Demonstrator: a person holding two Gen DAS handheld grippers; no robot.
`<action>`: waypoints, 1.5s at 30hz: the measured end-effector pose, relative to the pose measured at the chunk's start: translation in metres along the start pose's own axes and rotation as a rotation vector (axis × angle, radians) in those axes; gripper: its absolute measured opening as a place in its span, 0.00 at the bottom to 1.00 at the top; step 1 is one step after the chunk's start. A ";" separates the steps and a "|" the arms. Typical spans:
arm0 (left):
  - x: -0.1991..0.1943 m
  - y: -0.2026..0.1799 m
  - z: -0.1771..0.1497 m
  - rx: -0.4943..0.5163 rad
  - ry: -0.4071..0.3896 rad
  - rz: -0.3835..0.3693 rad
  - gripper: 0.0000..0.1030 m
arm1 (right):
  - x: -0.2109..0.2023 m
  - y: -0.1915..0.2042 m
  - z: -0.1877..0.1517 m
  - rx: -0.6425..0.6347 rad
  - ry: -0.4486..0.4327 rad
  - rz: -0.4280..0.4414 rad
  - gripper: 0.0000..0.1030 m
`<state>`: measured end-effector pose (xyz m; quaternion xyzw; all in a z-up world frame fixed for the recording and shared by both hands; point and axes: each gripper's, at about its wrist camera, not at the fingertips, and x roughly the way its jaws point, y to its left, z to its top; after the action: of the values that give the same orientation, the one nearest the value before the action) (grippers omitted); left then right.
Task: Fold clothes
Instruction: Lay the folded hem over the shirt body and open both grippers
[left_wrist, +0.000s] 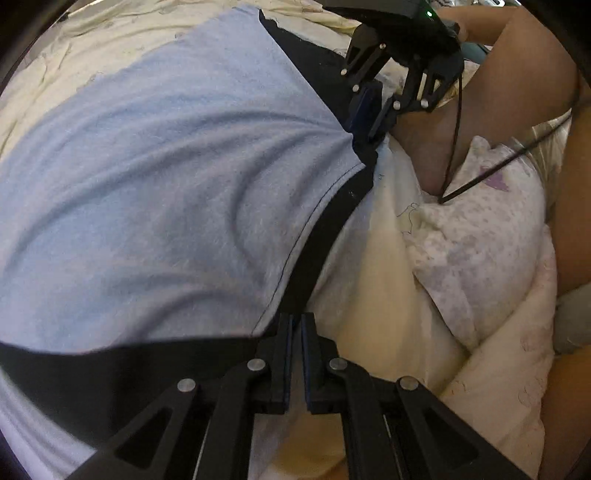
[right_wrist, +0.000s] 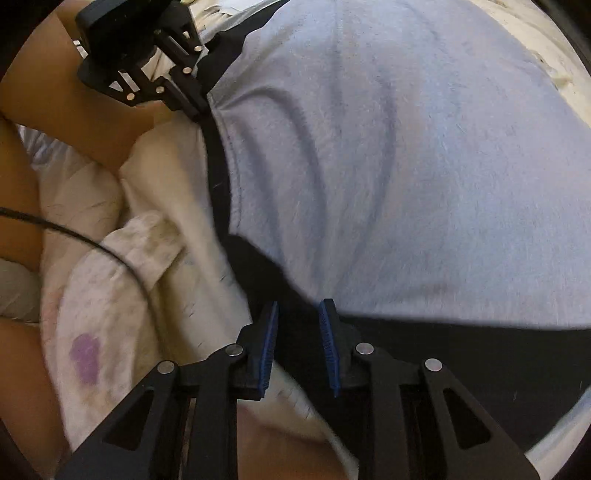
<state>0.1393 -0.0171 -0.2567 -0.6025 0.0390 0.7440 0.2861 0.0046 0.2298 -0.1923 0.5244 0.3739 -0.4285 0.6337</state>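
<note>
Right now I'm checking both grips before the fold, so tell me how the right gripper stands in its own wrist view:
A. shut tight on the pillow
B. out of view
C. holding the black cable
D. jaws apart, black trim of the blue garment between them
D: the right gripper shows a clear gap between its blue pads, with the black trim of the blue garment lying there.

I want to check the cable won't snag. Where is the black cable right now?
In the right wrist view the black cable runs in from the left edge across the white patterned bedding, left of the blue garment and clear of the right claw.
</note>
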 end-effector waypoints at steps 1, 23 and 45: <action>-0.007 0.001 0.002 0.001 -0.029 0.022 0.05 | -0.005 0.002 -0.001 -0.005 -0.005 -0.001 0.26; -0.022 0.121 -0.012 -0.604 -0.163 0.463 0.52 | -0.011 -0.041 0.004 0.268 -0.219 -0.342 0.27; 0.008 0.080 -0.004 -0.577 -0.105 0.535 0.61 | 0.012 -0.055 -0.001 0.434 -0.178 -0.455 0.31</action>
<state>0.1040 -0.0824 -0.2881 -0.5878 -0.0308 0.8026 -0.0974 -0.0429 0.2239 -0.2228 0.5106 0.3245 -0.6730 0.4255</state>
